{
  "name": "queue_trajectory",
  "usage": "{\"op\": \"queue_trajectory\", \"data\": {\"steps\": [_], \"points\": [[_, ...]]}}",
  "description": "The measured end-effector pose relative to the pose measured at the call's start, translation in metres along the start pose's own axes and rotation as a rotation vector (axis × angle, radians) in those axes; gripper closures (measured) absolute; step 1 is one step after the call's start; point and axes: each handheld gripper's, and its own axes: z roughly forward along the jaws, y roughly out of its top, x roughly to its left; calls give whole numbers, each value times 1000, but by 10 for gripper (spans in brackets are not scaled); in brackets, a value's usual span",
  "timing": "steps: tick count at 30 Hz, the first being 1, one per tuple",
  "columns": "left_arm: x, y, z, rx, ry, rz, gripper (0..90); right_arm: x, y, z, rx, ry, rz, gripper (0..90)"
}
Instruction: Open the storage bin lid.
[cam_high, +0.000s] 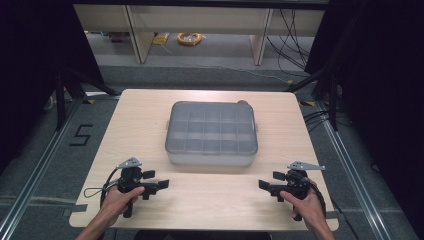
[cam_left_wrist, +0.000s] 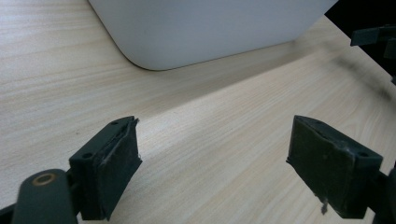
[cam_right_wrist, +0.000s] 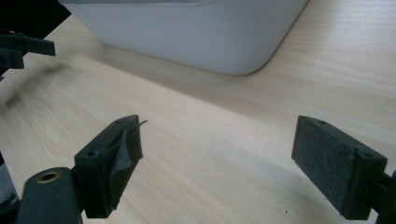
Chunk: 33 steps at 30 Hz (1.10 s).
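compartment box (cam_high: 211, 132) sits mid-table, long axis running left-right, just beyond and between both claws; left gripper (cam_high: 159, 185) and right gripper (cam_high: 263, 185) are about equally near, jaws wide, empty.

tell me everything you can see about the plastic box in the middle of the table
The plastic box is a translucent grey, rectangular organiser with rounded corners, its lid shut. Through the lid a grid of small compartments shows; whether anything lies in them cannot be told. Small tabs stick out at its left and right ends. It sits flat at the middle of the wooden table, long side facing the person. Something small and brownish peeks out behind its far right corner. Nothing grips it.
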Motion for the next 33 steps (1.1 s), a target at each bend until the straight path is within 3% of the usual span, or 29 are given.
{"op": "queue_trajectory", "data": {"steps": [3, 5, 8, 9, 11, 12, 16, 17, 19, 28, 29, 30, 31, 33], "points": [[1, 1, -1, -14, 4, -16, 150, 0, 2, -1, -3, -4, 4, 174], [2, 3, -1, -30, 12, -25, 150, -2, 4, -2, -23, 5, -28, 188], [2, 5, -2, -40, 16, -31, 150, 3, 6, -1, -33, 24, 16, 203], [2, 6, -2, -39, 14, -29, 150, 0, 8, -1, -28, 0, -21, 212], [1, 7, -1, -53, 18, -35, 150, -1, 9, 1, -38, -9, -29, 216], [1, 8, -1, -49, 5, -36, 150, 0, 10, 3, -50, 12, -17, 229], [2, 10, -1, -50, 3, -45, 150, 0, 12, 4, -49, 22, -14, 237], [2, 10, 0, -52, -1, -58, 150, 4, 13, 4, -43, 23, 24, 240], [2, 9, 1, -50, -6, -59, 150, 1, 15, 6, -66, 3, -4, 247], [3, 15, -1, -59, -10, -79, 150, -2, 21, 9, -91, 15, -6, 249], [3, 16, -1, -70, -2, -79, 150, 2, 22, 7, -78, 27, 53, 250], [4, 18, -2, -64, -7, -73, 150, -1, 24, 8, -104, 28, 18, 254], [3, 20, -3, -72, 0, -74, 150, -4, 26, 7, -114, 38, 18, 261], [4, 23, -4, -79, -6, -76, 151, -5, 31, 7, -127, 43, 59, 275]]}}
